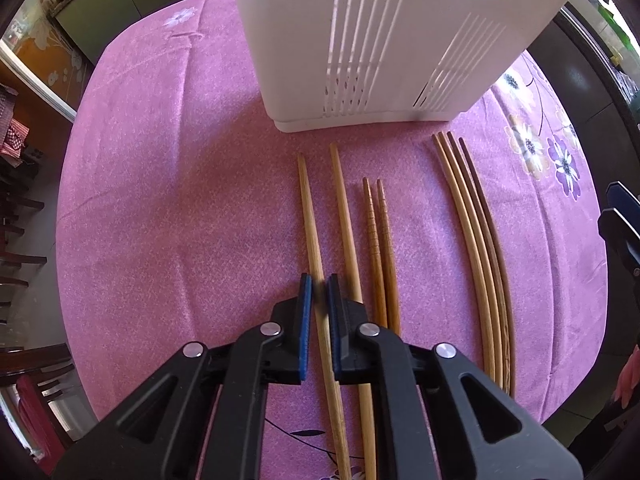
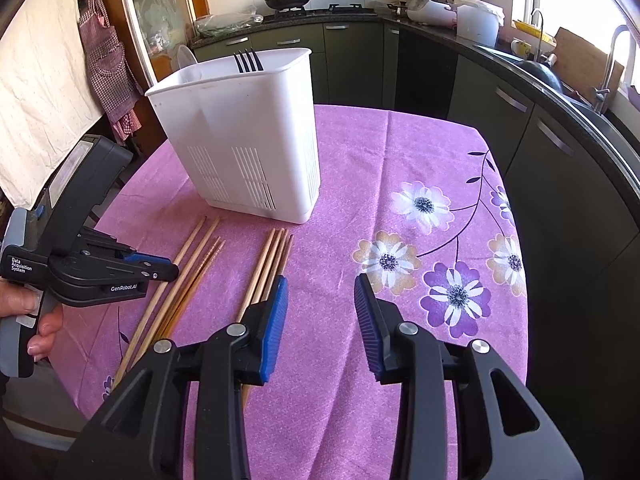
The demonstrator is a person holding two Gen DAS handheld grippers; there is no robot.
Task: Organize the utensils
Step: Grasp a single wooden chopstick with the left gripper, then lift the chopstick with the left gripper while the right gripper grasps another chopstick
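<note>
The left gripper (image 1: 319, 294) is clamping the leftmost chopstick (image 1: 310, 216) lying on the pink tablecloth (image 1: 160, 200), while the right gripper (image 2: 322, 300) is hovering with jaws apart and empty. Seven more chopsticks are lying alongside (all loose), just before the white utensil holder (image 1: 360, 60).

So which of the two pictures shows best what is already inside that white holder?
The right wrist view. It looks at the white holder from above its open rim, where dark fork tines stick up. The left wrist view shows only the slotted side wall, its top cut off, nothing inside.
</note>
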